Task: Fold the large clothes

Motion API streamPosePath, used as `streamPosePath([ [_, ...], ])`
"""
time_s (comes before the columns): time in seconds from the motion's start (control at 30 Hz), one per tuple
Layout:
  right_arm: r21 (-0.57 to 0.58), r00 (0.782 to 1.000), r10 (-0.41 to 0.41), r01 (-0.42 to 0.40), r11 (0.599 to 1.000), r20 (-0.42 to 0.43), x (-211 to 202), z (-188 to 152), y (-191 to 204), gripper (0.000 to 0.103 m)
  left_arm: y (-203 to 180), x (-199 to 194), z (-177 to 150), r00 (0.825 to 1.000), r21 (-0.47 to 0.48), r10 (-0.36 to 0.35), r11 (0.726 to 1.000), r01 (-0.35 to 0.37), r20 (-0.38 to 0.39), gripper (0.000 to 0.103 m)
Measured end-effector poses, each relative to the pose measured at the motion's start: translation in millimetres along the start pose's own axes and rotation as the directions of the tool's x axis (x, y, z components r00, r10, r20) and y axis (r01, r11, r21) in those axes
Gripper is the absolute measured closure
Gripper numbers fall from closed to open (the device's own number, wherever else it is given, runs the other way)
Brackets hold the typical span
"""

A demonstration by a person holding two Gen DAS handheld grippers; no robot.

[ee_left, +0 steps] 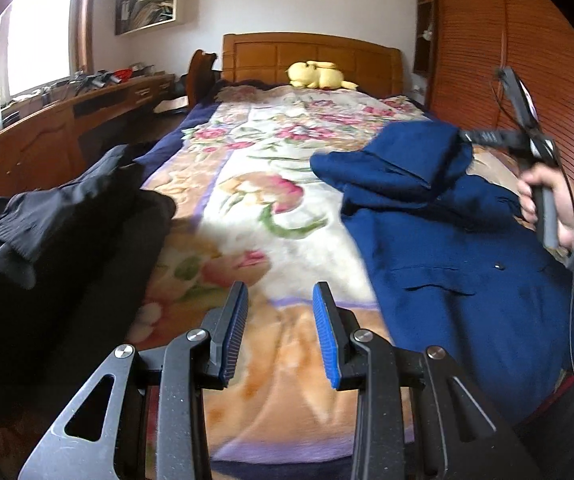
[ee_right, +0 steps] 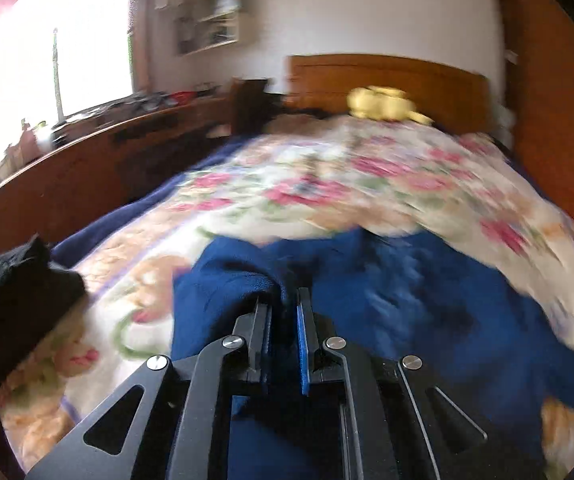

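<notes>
A dark blue jacket (ee_left: pixel 447 248) lies spread on the right half of the bed, its upper part folded back over itself. My right gripper (ee_right: pixel 283 296) is shut on a bunched fold of this blue jacket (ee_right: pixel 427 300), and the cloth fills the gap between the pads. The left wrist view shows that right gripper (ee_left: pixel 465 136) at the lifted fold, with a hand (ee_left: pixel 539 196) on its handle. My left gripper (ee_left: pixel 281 296) hangs open over the floral blanket (ee_left: pixel 271 168) with nothing between its fingers, left of the jacket.
A black garment (ee_left: pixel 47 240) is heaped at the bed's left edge. A yellow plush toy (ee_left: pixel 315 74) rests by the wooden headboard (ee_left: pixel 311 50). A long wooden desk (ee_left: pixel 47 128) runs along the left and a slatted wardrobe (ee_left: pixel 507 40) stands on the right.
</notes>
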State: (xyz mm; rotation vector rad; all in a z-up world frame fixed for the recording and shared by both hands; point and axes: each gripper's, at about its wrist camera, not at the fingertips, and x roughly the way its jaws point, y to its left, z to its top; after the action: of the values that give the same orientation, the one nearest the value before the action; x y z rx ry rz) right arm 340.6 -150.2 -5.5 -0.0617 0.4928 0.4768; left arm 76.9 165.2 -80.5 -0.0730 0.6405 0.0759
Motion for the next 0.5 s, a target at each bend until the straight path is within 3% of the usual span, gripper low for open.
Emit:
streamPosePath([
  [0.1, -0.043, 0.993, -0.085, 0.081, 0.996, -0.082, -2.1, -35.6, -26.6, 0.070, -14.4, 5.9, 5.1, 1.000, 0.016, -0.019, 1.000, 0.019, -0.011, 0.069],
  [0.17, -0.084, 0.985, -0.120, 0.110, 0.990, -0.127, -4.7, -57.1, -35.6, 0.043, -25.7, 7.9, 8.5, 0.999, 0.031, -0.036, 0.999, 0.037, -0.009, 0.069],
  [0.23, -0.106, 0.977, -0.121, 0.103, 0.989, -0.174, -12.0, -79.1, -45.2, 0.029, -37.5, 8.6, 12.3, 0.998, 0.044, -0.059, 0.997, 0.059, -0.003, 0.069],
  [0.5, -0.092, 0.974, -0.111, 0.095, 0.991, -0.198, -55.2, -137.7, -82.7, 0.027, -78.5, 16.8, 26.7, 0.989, 0.081, -0.145, 0.986, 0.145, -0.013, 0.069],
])
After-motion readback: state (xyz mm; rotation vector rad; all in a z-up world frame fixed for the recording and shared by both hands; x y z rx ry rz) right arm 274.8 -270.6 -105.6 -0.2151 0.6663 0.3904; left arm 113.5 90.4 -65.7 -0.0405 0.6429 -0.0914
